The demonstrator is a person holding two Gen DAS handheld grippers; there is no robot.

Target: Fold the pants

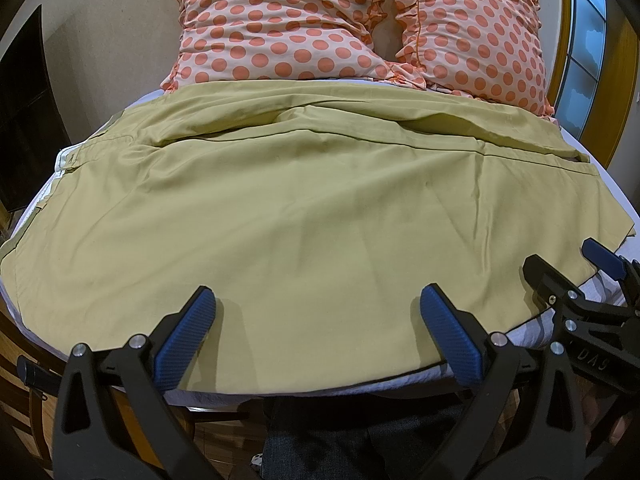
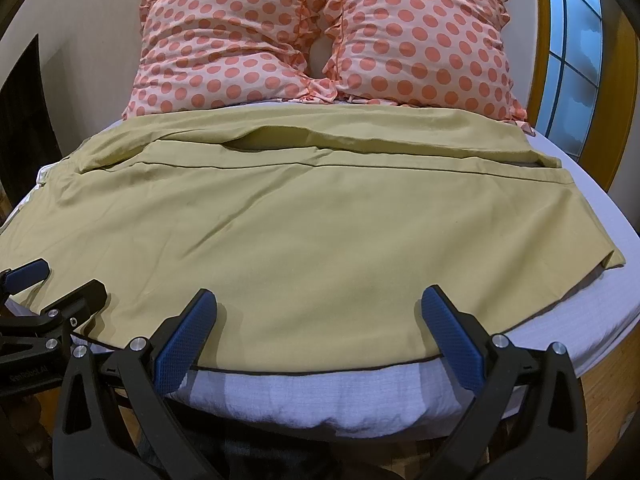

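Khaki-yellow pants lie spread flat across the bed, legs side by side, waistband at the left and hems at the right; they also show in the right wrist view. My left gripper is open and empty, its blue pads just above the pants' near edge. My right gripper is open and empty over the near edge further right. Each gripper shows in the other's view: the right one at the right, the left one at the left.
The bed has a white sheet and a wooden frame. Two pink polka-dot pillows lean at the head of the bed. A dark screen stands on the left, a window on the right.
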